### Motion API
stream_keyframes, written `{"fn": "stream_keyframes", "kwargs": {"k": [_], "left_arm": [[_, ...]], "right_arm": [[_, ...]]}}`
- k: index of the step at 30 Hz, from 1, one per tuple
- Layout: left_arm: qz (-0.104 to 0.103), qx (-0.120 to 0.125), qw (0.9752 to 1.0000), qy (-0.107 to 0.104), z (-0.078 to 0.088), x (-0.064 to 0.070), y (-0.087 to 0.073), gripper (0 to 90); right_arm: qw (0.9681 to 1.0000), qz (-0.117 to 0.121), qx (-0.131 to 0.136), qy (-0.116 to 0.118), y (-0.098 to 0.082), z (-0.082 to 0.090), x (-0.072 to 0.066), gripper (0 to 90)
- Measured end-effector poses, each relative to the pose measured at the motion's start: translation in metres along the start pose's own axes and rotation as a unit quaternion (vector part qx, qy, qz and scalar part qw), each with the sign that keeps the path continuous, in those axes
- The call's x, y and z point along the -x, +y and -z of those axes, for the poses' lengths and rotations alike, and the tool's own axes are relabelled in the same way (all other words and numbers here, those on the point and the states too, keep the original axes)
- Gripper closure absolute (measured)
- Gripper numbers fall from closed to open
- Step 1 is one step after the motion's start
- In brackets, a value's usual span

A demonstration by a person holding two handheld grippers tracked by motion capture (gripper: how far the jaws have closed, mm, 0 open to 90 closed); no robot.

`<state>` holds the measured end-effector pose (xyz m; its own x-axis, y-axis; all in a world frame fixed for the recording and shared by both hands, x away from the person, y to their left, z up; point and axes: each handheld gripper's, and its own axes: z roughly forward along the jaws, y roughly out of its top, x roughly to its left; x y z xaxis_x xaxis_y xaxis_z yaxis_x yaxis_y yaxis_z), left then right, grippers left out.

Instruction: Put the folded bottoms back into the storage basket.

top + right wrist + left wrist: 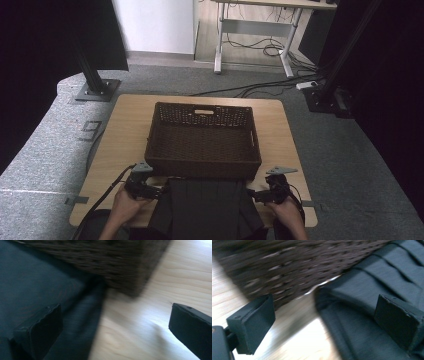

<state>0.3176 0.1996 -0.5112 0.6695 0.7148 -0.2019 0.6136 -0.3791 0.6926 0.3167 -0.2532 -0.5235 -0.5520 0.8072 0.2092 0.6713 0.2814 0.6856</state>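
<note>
Dark pleated garment (205, 207) lies flat on wooden table (122, 130), at near edge, its far hem touching or just shy of near wall of brown wicker basket (202, 162). Can't tell which. Basket sits mid-table, nothing seen inside it.

L gripper (159, 191) at garment's left edge, held in person's left hand (124, 202). L gripper view: jaws wide apart, nothing clamped. One black pad (253, 323) over bare wood, other pad (398, 321) over the cloth; garment's corner (322, 293) lies between them, near basket wall (294, 265). Whether pads touch the cloth: can't tell, view blurred.

R gripper (254, 196) at garment's right edge, in right hand (287, 210). R gripper view: jaws spread full, nothing pinched. One pad (40, 331) over cloth, other (191, 325) over bare wood; garment edge (96, 315) runs between them, basket corner (140, 277) just beyond.

Both grippers point inward toward each other across the garment, low to tabletop. Cables trail back off near edge.

Beyond table: grey carpet, desk legs w/ loose cables, black frame posts.
</note>
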Motion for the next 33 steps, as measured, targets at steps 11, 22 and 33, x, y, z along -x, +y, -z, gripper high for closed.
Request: {"fn": "stream_keyframes", "kwargs": {"k": [11, 22, 33], "left_arm": [[-0.003, -0.037, 0.9992, -0.013, -0.032, 0.023, 0.0, 0.0], [0.036, -0.061, 0.9974, -0.017, -0.032, 0.02, -0.009, 0.0], [0.032, -0.074, 0.9949, -0.061, -0.03, 0.03, -0.012, 0.3]], "right_arm": [[0.9984, -0.001, -0.021, 0.051, 0.002, -0.023, -0.041, 0.0], [0.9931, -0.037, -0.04, 0.104, -0.006, -0.03, -0.037, 0.0], [0.9864, 0.013, -0.089, 0.138, 0.004, -0.039, -0.06, 13.3]]}}
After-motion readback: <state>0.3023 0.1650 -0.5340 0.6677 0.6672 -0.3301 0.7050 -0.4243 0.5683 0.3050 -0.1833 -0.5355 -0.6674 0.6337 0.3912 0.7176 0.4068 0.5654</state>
